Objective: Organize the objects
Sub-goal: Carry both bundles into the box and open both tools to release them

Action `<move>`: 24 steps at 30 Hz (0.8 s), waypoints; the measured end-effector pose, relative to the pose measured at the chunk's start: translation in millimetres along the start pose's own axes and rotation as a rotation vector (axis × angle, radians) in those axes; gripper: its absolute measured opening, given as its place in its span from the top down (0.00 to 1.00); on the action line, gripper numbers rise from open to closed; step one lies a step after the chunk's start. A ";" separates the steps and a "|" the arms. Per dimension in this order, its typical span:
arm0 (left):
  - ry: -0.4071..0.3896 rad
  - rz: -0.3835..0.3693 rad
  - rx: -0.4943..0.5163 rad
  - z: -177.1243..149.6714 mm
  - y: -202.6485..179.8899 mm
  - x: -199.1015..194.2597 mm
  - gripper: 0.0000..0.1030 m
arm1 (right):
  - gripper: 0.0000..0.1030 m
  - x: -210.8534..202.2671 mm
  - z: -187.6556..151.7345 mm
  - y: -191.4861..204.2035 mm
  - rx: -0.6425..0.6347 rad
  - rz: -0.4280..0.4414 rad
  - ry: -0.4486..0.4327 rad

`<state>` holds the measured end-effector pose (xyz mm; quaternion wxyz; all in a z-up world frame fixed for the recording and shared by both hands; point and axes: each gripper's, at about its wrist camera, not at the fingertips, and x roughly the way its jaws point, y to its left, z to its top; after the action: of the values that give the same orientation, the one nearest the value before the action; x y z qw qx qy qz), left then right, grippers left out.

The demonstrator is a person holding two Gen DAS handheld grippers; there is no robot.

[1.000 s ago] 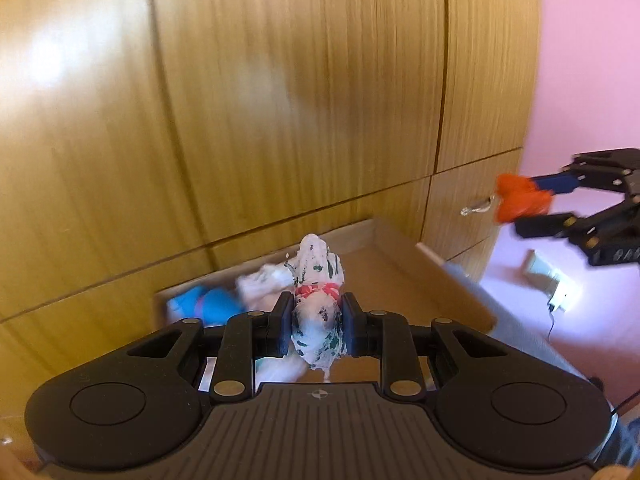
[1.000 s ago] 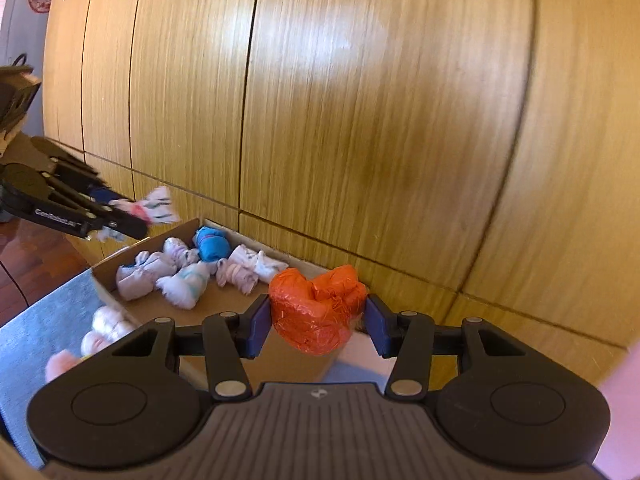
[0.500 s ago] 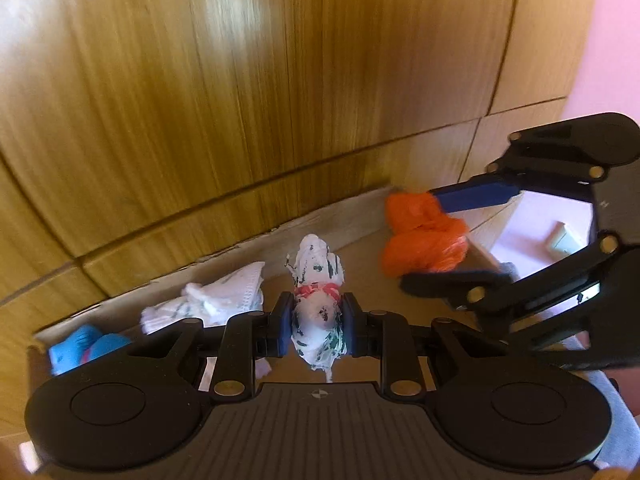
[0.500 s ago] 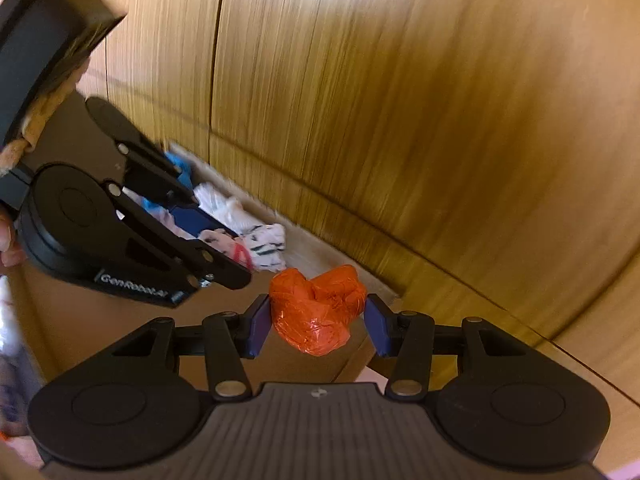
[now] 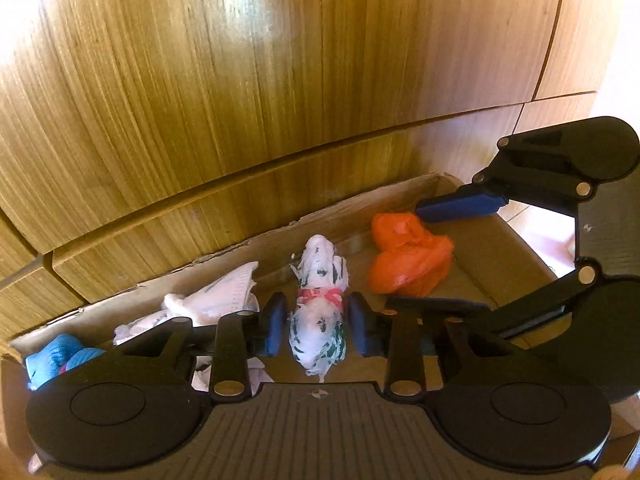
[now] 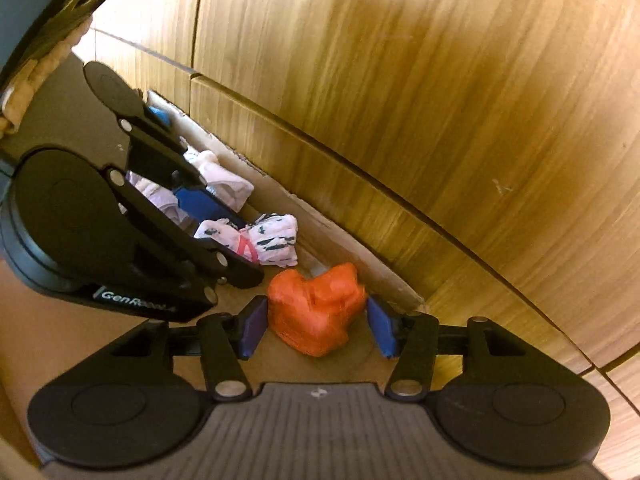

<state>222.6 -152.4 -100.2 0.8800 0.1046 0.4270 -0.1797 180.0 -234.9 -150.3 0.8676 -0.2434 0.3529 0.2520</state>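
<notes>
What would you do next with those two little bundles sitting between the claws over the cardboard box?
Probably lift both grippers straight up and away. The left gripper has just been opening, with gaps showing beside the white patterned bundle, and the right gripper likewise stands clear of the orange bundle. Both bundles seem to lie in the cardboard box, so the drop looks done.

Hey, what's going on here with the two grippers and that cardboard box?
A person with a gripper in each hand is sorting rolled sock bundles into a cardboard box set against a wooden cabinet. The left gripper has its fingers on either side of a white patterned bundle, and the right gripper brackets an orange bundle. Both have just been opening, and the pads stand clear of the bundles, which look set down in the box beside other bundles.
</notes>
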 end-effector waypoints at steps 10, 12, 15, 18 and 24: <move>-0.014 0.006 -0.025 -7.8 4.9 -13.4 0.46 | 0.46 -20.2 -4.6 8.2 -0.011 -0.013 0.000; -0.016 0.009 -0.028 -9.3 5.9 -17.5 0.46 | 0.45 -25.5 -5.0 10.1 -0.010 -0.014 0.003; -0.029 0.018 -0.030 -10.8 7.3 -25.3 0.44 | 0.44 -30.7 -2.3 10.8 -0.007 -0.018 -0.005; -0.034 0.017 -0.050 -13.5 7.5 -34.7 0.41 | 0.43 -38.1 -0.6 13.4 -0.007 -0.025 -0.008; -0.052 0.028 -0.059 -11.9 1.2 -46.2 0.36 | 0.41 -45.6 6.5 12.5 -0.014 -0.033 -0.014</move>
<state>188.3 -136.8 -71.0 0.8960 0.0798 0.4076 -0.1572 147.1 -233.7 -115.7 0.8724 -0.2532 0.3411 0.2419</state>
